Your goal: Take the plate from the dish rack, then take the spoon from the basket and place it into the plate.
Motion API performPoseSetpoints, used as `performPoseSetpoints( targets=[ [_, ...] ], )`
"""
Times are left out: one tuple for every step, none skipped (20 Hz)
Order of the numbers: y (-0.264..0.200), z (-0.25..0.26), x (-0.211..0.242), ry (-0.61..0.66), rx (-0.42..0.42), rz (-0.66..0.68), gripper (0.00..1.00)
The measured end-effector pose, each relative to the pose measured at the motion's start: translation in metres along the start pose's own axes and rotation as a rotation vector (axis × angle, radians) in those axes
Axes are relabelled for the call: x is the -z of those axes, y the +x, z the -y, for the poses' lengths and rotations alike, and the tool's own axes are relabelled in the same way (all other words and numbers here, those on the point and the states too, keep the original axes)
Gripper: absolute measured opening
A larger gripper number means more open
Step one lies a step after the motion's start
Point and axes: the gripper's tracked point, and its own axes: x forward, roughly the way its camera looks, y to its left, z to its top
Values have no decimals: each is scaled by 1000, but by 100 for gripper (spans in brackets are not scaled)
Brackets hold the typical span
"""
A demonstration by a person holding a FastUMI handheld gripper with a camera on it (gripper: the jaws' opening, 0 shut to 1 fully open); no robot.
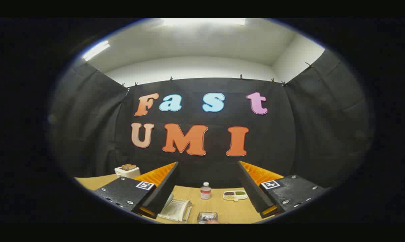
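- Nearest, the gripper has its two fingers spread wide apart over a wooden table, with nothing held between them.
- Just ahead, low between the fingers, sits a clear glass container; beside the left finger lies the wire dish rack, though whether it holds the plate I cannot tell.
- Further on stand a small bottle and a divided dish.
- Farthest, beyond the left finger, stands a white toaster near the booth's black wall.

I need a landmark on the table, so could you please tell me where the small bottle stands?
In the gripper view, the small bottle stands upright on the table beyond the open claw, beside the divided dish.
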Motion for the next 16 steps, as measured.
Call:
performPoseSetpoints(
  targets=[
    [-1,2,1,0,2,-2,99],
    [-1,2,2,1,2,-4,99],
    [-2,3,3,0,3,-8,99],
    [-2,3,4,0,3,-12,99],
    [-1,2,5,-3,4,-15,99],
    [-1,4,5,-7,7,-16,99],
    [-1,4,6,-9,6,-17,99],
    [-1,4,6,-9,7,-18,99],
    [-1,3,6,-9,5,-19,99],
    [0,3,6,-9,6,-19,99],
    [0,3,6,-8,5,-19,99],
    [0,2,5,-9,4,-19,99],
    [1,2,5,-9,5,-19,99],
    [1,2,5,-9,4,-20,99],
    [2,1,6,-8,5,-22,99],
    [3,0,6,-8,2,-25,99]
  ],
)
